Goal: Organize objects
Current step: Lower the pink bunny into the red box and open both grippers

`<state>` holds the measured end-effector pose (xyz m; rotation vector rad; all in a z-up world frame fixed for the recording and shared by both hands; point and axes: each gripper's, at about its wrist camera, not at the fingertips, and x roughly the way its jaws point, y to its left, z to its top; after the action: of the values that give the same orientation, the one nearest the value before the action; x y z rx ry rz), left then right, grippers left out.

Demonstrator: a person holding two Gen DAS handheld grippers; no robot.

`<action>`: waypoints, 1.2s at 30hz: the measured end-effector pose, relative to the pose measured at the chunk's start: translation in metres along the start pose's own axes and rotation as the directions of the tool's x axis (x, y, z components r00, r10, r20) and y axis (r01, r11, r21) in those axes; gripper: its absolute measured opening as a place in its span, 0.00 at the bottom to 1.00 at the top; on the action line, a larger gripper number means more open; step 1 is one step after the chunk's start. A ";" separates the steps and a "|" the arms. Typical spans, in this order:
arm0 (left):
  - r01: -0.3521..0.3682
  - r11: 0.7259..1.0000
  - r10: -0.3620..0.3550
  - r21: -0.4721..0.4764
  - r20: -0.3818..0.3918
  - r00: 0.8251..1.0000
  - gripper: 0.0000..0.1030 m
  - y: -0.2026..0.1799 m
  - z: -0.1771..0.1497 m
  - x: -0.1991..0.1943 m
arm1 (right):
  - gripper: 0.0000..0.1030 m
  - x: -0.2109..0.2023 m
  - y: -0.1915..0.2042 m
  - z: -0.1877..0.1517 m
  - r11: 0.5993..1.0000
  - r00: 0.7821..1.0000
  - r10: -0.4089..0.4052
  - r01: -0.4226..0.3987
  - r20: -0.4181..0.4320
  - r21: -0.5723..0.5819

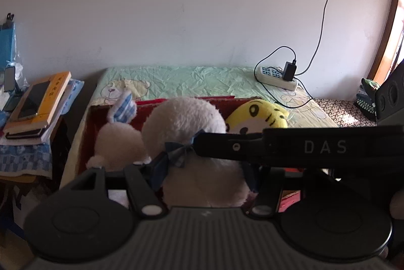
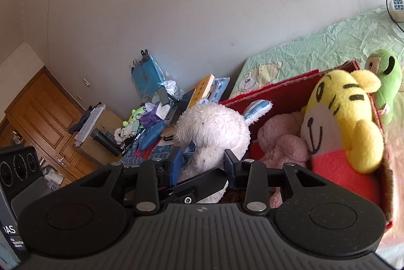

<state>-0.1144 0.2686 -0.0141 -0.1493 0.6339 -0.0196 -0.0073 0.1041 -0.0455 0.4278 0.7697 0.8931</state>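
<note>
white plush [image 1: 202, 169] pinched btwn both grippers, left [image 1: 204, 169] & right [image 2: 203, 164], over red box [image 2: 277, 90].

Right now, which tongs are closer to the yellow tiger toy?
Right, I think. The right tongs pinch the white bunny just beside the yellow tiger. The left tongs pinch the same bunny, with the right tongs crossing between them and the tiger.

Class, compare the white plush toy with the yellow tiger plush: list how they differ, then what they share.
The white plush toy is white and fluffy; the yellow tiger plush is yellow with black stripes. The white one sits between gripper fingers; the tiger lies free against the box wall. Both are soft toys in the red box.
</note>
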 end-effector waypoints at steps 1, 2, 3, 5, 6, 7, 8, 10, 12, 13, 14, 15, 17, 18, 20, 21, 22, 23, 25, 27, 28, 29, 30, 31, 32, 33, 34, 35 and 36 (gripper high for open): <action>-0.003 1.000 0.003 -0.001 -0.007 1.000 0.59 0.002 -0.001 0.003 | 0.38 0.004 -0.001 -0.001 1.000 1.000 -0.003 0.003 -0.007 0.004; -0.006 1.000 0.006 -0.005 -0.017 1.000 0.59 0.004 -0.002 0.006 | 0.38 0.007 -0.002 -0.002 1.000 1.000 -0.008 0.008 -0.014 0.009; -0.008 1.000 0.008 -0.009 -0.026 1.000 0.59 0.006 -0.003 0.009 | 0.38 0.011 -0.003 -0.003 1.000 1.000 -0.013 0.013 -0.020 0.014; -0.016 1.000 0.016 -0.014 -0.041 0.999 0.59 0.008 -0.005 0.015 | 0.38 0.015 -0.006 -0.005 1.000 0.999 -0.020 0.021 -0.030 0.023; -0.019 1.000 0.018 -0.013 -0.047 0.999 0.59 0.009 -0.006 0.017 | 0.38 0.017 -0.007 -0.006 0.999 0.999 -0.025 0.025 -0.035 0.026; -0.024 1.000 0.023 -0.011 -0.053 0.998 0.59 0.009 -0.007 0.019 | 0.38 0.019 -0.007 -0.007 0.999 0.999 -0.028 0.029 -0.039 0.028; -0.027 1.000 0.026 -0.008 -0.059 0.998 0.59 0.009 -0.008 0.021 | 0.38 0.021 -0.008 -0.008 0.999 0.999 -0.031 0.033 -0.043 0.029; -0.036 0.999 0.035 -0.006 -0.069 0.997 0.59 0.011 -0.008 0.025 | 0.38 0.025 -0.009 -0.009 0.999 0.998 -0.037 0.039 -0.053 0.037; -0.036 0.999 0.035 -0.011 -0.084 0.996 0.60 0.013 -0.010 0.028 | 0.38 0.027 -0.011 -0.010 0.998 0.997 -0.039 0.042 -0.063 0.046; -0.044 0.999 0.042 -0.011 -0.088 0.995 0.62 0.013 -0.010 0.030 | 0.38 0.028 -0.012 -0.011 0.998 0.997 -0.040 0.043 -0.067 0.049; -0.047 0.999 0.046 -0.011 -0.094 0.995 0.63 0.014 -0.012 0.031 | 0.39 0.029 -0.012 -0.011 0.998 0.997 -0.040 0.044 -0.072 0.052; -0.050 0.999 0.048 -0.013 -0.099 0.994 0.65 0.015 -0.012 0.032 | 0.39 0.029 -0.013 -0.011 0.997 0.996 -0.041 0.045 -0.076 0.056; -0.052 0.998 0.050 -0.020 -0.108 0.993 0.67 0.016 -0.013 0.033 | 0.39 0.028 -0.014 -0.011 0.997 0.996 -0.040 0.045 -0.080 0.061; -0.053 0.998 0.050 -0.023 -0.111 0.993 0.69 0.016 -0.012 0.034 | 0.39 0.028 -0.013 -0.011 0.997 0.996 -0.039 0.044 -0.080 0.063; -0.059 0.998 0.056 -0.024 -0.118 0.991 0.72 0.016 -0.012 0.034 | 0.40 0.027 -0.014 -0.011 0.997 0.996 -0.038 0.043 -0.081 0.068; -0.065 0.998 0.062 -0.022 -0.123 0.990 0.73 0.015 -0.012 0.035 | 0.41 0.027 -0.014 -0.011 0.997 0.996 -0.037 0.043 -0.082 0.070; -0.070 0.997 0.067 -0.020 -0.125 0.990 0.75 0.014 -0.012 0.035 | 0.41 0.026 -0.014 -0.011 0.997 0.996 -0.038 0.044 -0.084 0.070; -0.072 0.997 0.069 -0.021 -0.128 0.989 0.76 0.014 -0.013 0.035 | 0.42 0.025 -0.014 -0.012 0.997 0.996 -0.038 0.044 -0.084 0.069; -0.078 0.997 0.074 -0.021 -0.132 0.988 0.81 0.013 -0.013 0.035 | 0.43 0.024 -0.013 -0.013 0.997 0.996 -0.037 0.043 -0.083 0.069; -0.085 0.996 0.082 -0.018 -0.134 0.988 0.84 0.011 -0.013 0.035 | 0.43 0.021 -0.014 -0.013 0.996 0.996 -0.033 0.039 -0.080 0.074; -0.092 0.996 0.089 -0.014 -0.134 0.987 0.86 0.010 -0.013 0.034 | 0.43 0.019 -0.015 -0.014 0.996 0.996 -0.031 0.037 -0.078 0.078; -0.094 0.995 0.092 -0.010 -0.134 0.987 0.87 0.009 -0.013 0.034 | 0.43 0.018 -0.015 -0.014 0.996 0.997 -0.028 0.034 -0.076 0.082; -0.097 0.995 0.095 -0.007 -0.134 0.986 0.88 0.007 -0.013 0.033 | 0.43 0.016 -0.016 -0.015 0.996 0.997 -0.026 0.032 -0.073 0.084; -0.101 0.995 0.099 -0.004 -0.134 0.986 0.89 0.005 -0.013 0.032 | 0.43 0.014 -0.016 -0.015 0.996 0.997 -0.024 0.030 -0.070 0.084; -0.107 0.994 0.106 0.000 -0.136 0.985 0.89 0.004 -0.013 0.032 | 0.43 0.012 -0.016 -0.015 0.996 0.997 -0.024 0.030 -0.067 0.082; -0.115 0.993 0.115 0.004 -0.139 0.984 0.89 0.002 -0.013 0.032 | 0.43 0.009 -0.015 -0.015 0.996 0.998 -0.025 0.030 -0.065 0.079; -0.119 0.993 0.119 0.007 -0.143 0.983 0.89 0.000 -0.013 0.032 | 0.43 0.007 -0.016 -0.016 0.997 0.998 -0.025 0.030 -0.062 0.076; -0.124 0.992 0.124 0.009 -0.147 0.981 0.89 -0.002 -0.013 0.032 | 0.42 0.005 -0.016 -0.016 0.997 0.998 -0.024 0.028 -0.059 0.075; -0.130 0.991 0.131 0.012 -0.152 0.980 0.89 -0.004 -0.013 0.031 | 0.42 0.002 -0.017 -0.016 0.997 0.998 -0.022 0.027 -0.056 0.076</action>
<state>-0.0967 0.2613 -0.0424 -0.1048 0.7951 0.0959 -0.0096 0.0968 -0.0675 0.4620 0.8600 0.8571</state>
